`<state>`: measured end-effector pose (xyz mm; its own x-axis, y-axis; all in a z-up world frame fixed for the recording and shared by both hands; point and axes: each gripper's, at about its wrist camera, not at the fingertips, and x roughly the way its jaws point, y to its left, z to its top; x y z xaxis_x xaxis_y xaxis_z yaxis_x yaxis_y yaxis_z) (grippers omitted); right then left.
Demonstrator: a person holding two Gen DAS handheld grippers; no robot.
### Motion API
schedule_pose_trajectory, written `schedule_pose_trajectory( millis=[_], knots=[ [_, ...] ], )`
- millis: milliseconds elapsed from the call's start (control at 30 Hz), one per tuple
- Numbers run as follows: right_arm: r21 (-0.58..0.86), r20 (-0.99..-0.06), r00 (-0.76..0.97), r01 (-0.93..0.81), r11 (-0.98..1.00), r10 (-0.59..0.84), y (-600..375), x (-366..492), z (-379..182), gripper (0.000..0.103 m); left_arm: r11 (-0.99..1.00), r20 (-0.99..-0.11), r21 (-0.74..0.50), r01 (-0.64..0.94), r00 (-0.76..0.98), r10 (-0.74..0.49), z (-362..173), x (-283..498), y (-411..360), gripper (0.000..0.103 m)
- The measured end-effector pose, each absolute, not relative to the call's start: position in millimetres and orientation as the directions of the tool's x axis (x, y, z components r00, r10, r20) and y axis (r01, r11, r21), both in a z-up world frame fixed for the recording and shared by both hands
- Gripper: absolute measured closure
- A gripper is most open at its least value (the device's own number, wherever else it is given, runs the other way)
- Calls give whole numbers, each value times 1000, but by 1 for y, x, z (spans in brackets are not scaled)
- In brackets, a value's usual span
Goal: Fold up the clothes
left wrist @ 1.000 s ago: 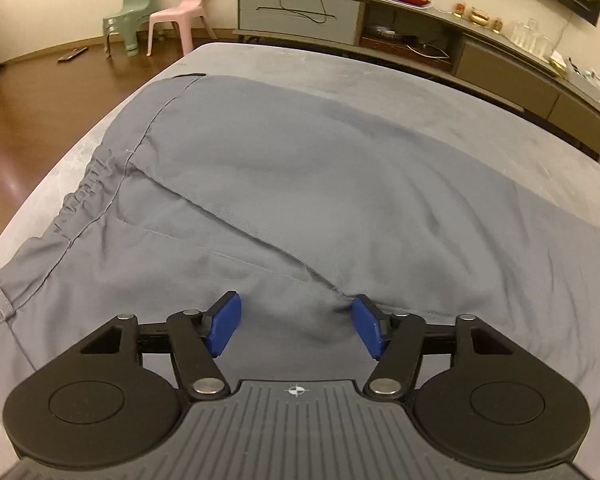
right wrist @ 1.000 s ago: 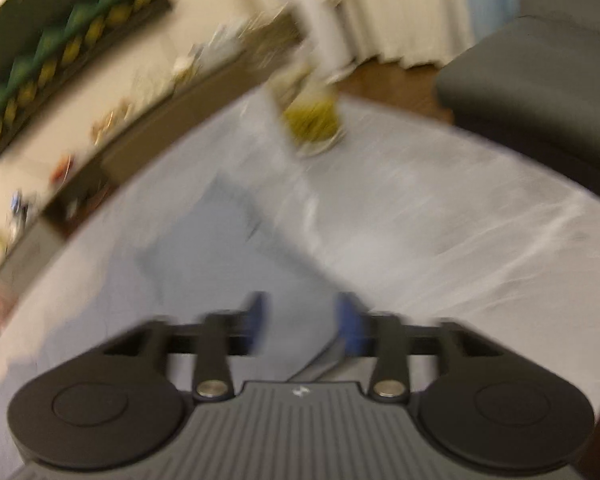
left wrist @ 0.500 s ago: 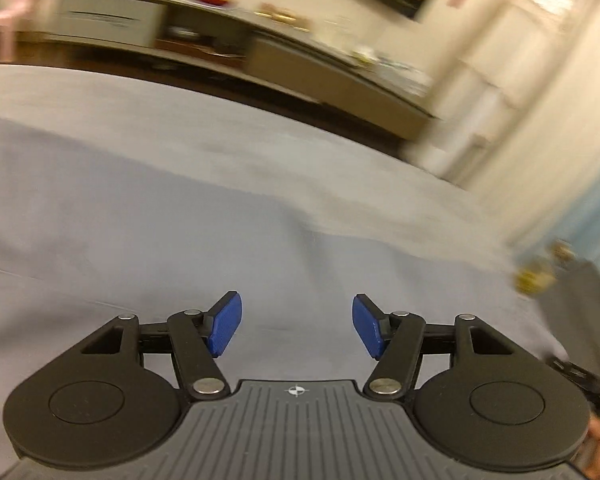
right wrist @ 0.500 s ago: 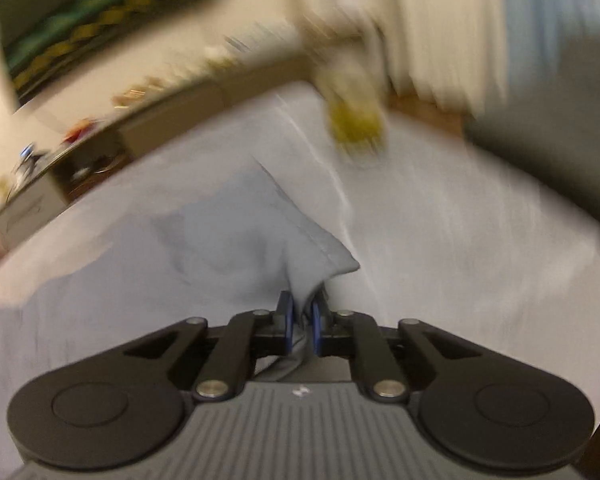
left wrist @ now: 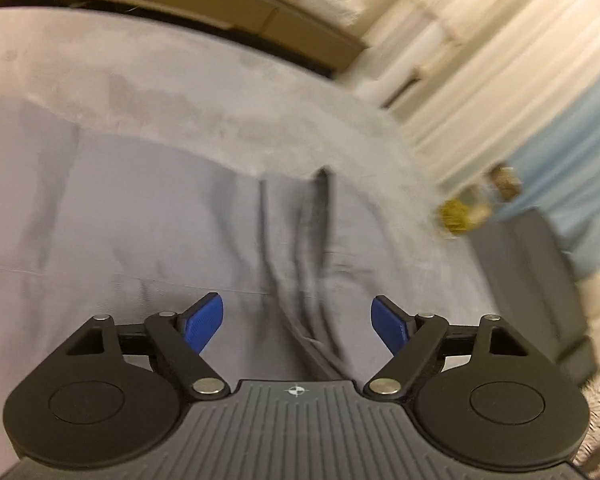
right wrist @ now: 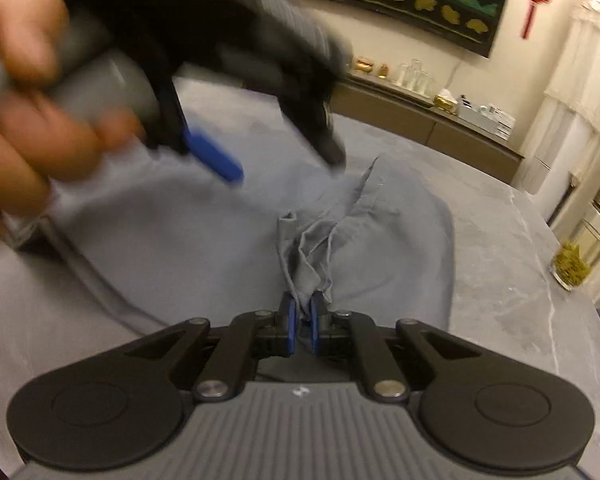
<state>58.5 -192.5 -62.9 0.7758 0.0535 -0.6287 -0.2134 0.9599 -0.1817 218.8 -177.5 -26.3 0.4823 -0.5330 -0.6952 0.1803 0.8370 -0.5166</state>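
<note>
Grey trousers (left wrist: 148,216) lie spread on the grey bed (left wrist: 180,76). My right gripper (right wrist: 301,322) is shut on a bunched hem of the trousers (right wrist: 312,256) and holds it raised, so the cloth gathers into folds. My left gripper (left wrist: 298,322) is open and empty, hovering over the same bunched fold (left wrist: 300,248). In the right wrist view the left gripper (right wrist: 236,148) shows blurred at the upper left, held in a hand (right wrist: 24,120), above the trousers (right wrist: 180,232).
A long low sideboard (right wrist: 432,124) with glasses and boxes runs along the far wall. A glass jar with yellow contents (right wrist: 572,264) stands at the bed's right edge. A dark sofa (left wrist: 532,280) and curtains (left wrist: 520,80) are on the right.
My right gripper closed on the trouser hem and pulled it up and inward. My left gripper swung right from the waistband area to above the gathered fold, staying open.
</note>
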Motion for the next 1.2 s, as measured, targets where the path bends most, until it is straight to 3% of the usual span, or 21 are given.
schedule_pose_trajectory(
  millis=[167, 200, 233, 300, 333, 367, 433, 533, 567, 633, 700, 767, 1000, 1100, 1200],
  knots=[
    [-141, -630, 769, -247, 959, 105, -201, 55, -57, 95, 813, -703, -540, 217, 415, -577, -38, 239, -205, 25],
    [-144, -637, 762, -259, 955, 111, -200, 56, -58, 95, 820, -714, -520, 239, 406, -571, -38, 240, -212, 47],
    [-147, -645, 756, -272, 951, 116, -200, 56, -58, 94, 837, -730, -484, 254, 410, -546, -37, 238, -218, 81],
    [-144, -652, 749, -275, 951, 118, -202, 57, -59, 91, 862, -752, -425, 275, 424, -505, -37, 237, -224, 88],
    [-120, -652, 746, -279, 953, 136, -207, 56, -57, 83, 864, -744, -428, 266, 440, -504, -36, 235, -217, 89],
    [-69, -652, 736, -292, 954, 179, -216, 53, -52, 68, 864, -737, -437, 250, 451, -504, -36, 230, -207, 90],
    [76, -609, 740, -304, 950, 285, -242, 48, -39, 52, 866, -733, -456, 206, 465, -496, -39, 220, -188, 91],
    [309, -518, 743, -300, 903, 424, -283, 49, -24, 53, 871, -745, -458, 179, 458, -486, -48, 213, -175, 91],
    [363, -510, 744, -268, 892, 431, -292, 54, -25, 58, 872, -745, -456, 178, 461, -483, -48, 212, -176, 91],
    [409, -566, 719, -180, 894, 404, -302, 73, -38, 76, 875, -744, -451, 175, 467, -477, -47, 211, -177, 91],
    [364, -686, 656, -65, 929, 315, -302, 92, -62, 81, 879, -745, -445, 174, 473, -471, -46, 210, -180, 91],
    [286, -734, 636, -30, 958, 239, -296, 96, -75, 98, 885, -748, -430, 177, 479, -459, -45, 211, -183, 91],
    [96, -720, 691, 16, 995, 58, -285, 124, -78, 103, 896, -746, -420, 140, 510, -429, -45, 225, -194, 89],
    [119, -721, 691, 54, 991, 49, -287, 116, -76, 103, 896, -743, -420, 142, 513, -429, -36, 219, -194, 89],
    [198, -651, 748, 3, 980, 129, -292, 98, -59, 88, 866, -680, -472, 162, 558, -475, -24, 189, -162, 69]
  ],
)
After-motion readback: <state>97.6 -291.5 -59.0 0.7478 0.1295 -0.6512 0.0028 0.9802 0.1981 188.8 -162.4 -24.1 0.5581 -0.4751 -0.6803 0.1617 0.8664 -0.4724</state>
